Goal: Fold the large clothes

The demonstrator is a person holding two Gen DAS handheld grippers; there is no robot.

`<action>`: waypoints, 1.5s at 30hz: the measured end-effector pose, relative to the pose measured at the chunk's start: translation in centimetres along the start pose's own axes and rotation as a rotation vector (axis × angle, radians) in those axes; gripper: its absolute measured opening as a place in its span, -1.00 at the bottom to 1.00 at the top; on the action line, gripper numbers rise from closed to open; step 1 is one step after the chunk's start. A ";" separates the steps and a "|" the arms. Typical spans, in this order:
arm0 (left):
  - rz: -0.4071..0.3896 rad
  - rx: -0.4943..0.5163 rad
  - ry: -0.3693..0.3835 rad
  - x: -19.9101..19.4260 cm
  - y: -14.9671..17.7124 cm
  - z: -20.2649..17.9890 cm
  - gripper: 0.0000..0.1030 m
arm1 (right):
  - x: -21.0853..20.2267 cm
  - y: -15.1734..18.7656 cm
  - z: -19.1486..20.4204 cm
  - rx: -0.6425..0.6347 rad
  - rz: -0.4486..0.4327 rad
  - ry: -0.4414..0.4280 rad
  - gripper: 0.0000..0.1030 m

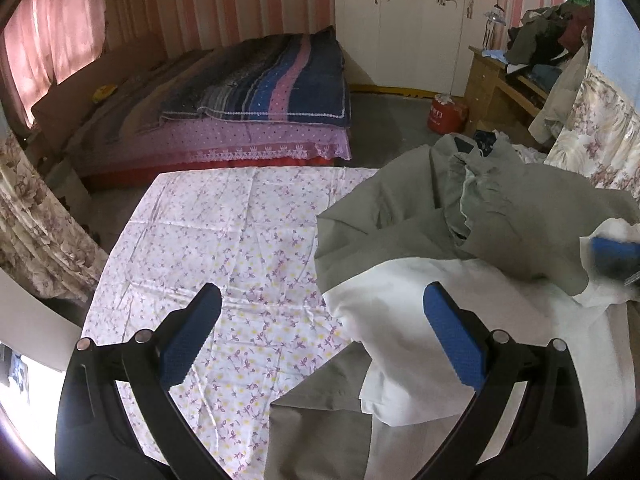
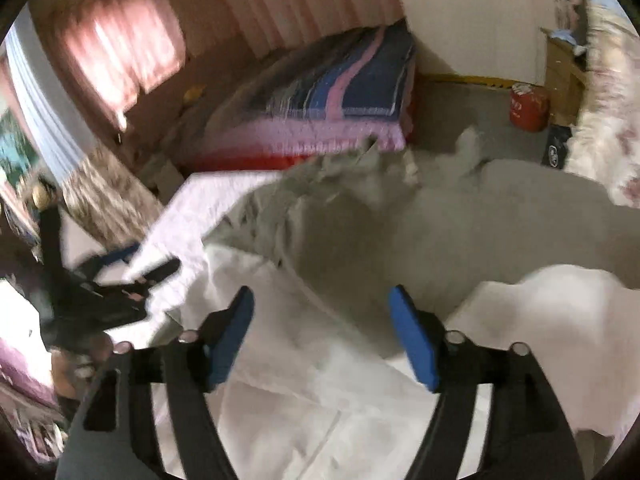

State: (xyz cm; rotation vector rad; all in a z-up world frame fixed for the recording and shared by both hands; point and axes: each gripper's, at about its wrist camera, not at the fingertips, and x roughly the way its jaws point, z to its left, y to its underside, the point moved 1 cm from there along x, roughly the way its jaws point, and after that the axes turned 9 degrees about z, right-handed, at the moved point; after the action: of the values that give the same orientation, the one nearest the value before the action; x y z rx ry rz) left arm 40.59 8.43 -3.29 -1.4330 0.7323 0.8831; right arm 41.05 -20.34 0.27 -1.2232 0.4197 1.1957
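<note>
A large grey-green garment with a white lining lies crumpled over the right half of a white sheet with purple flowers. My left gripper hovers open over the sheet at the garment's left edge, nothing between its blue pads. My right gripper stands open above the white lining, its jaws empty; the picture is blurred. In the left wrist view one blue pad of the right gripper shows at the right edge beside a raised fold of lining. The left gripper appears at left in the right wrist view.
A bed with a striped blue and pink blanket stands beyond the sheet. A white wardrobe, a red container and a wooden desk piled with clothes stand at the back right. Flowered fabric hangs at left and right.
</note>
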 end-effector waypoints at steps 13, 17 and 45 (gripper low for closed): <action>-0.047 0.228 0.030 0.6 -3.3 -9.7 0.94 | -10.3 3.4 -18.6 0.369 -0.260 0.289 0.79; 0.024 0.266 0.166 2.9 -5.2 -13.3 0.63 | -9.1 4.2 -20.0 0.336 -0.205 0.314 0.79; -0.048 0.024 -0.065 -1.0 3.3 0.3 0.88 | -6.3 2.4 -9.6 -0.165 -0.229 0.662 0.83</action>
State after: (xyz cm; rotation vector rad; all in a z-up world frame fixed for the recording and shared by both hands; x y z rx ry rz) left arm 37.22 8.51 -4.10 -1.3890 0.6548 0.8775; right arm 39.71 -32.00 0.69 -1.7571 0.6528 0.6149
